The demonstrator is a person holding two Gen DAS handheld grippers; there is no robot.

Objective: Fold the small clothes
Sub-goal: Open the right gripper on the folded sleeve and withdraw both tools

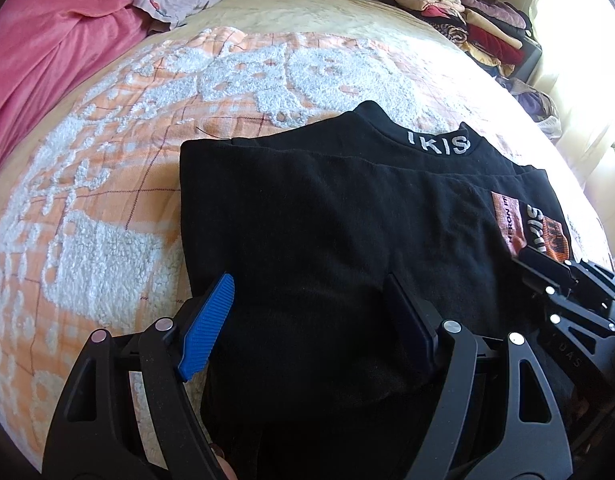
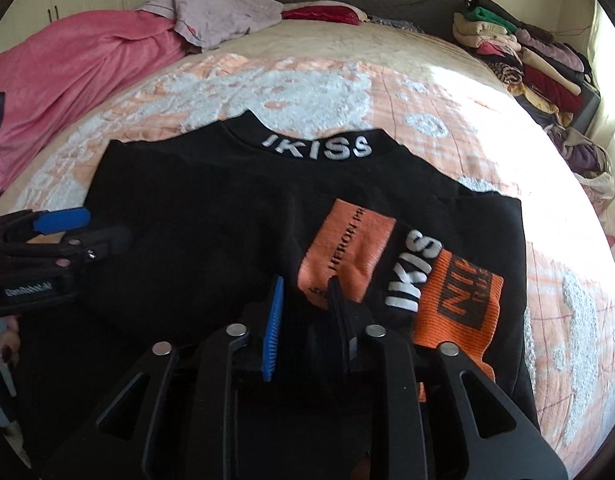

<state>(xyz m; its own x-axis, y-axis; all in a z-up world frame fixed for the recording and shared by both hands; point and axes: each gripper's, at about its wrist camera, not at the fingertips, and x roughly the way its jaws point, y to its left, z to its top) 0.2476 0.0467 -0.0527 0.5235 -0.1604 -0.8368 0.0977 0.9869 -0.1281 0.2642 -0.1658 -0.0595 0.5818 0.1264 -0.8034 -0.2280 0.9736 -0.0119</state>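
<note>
A black top (image 1: 327, 200) (image 2: 195, 216) with white "IKISS" lettering on its collar (image 2: 315, 148) lies flat on the bed, collar away from me. A part with orange patches (image 2: 347, 248) is folded over its right side. My left gripper (image 1: 309, 284) hovers over the top's lower left part with its jaws wide open and only flat cloth beneath; it shows at the left edge of the right wrist view (image 2: 91, 227). My right gripper (image 2: 306, 282) sits low by the orange patches, jaws slightly apart and dark cloth beneath the gap. It appears at the right of the left wrist view (image 1: 547, 268).
The bed carries an orange and white fleecy spread (image 1: 147, 160). A pink blanket (image 2: 67, 76) is bunched at the left, with a lilac garment heap (image 2: 223, 12) behind it. A stack of folded clothes (image 2: 519, 56) lines the far right edge.
</note>
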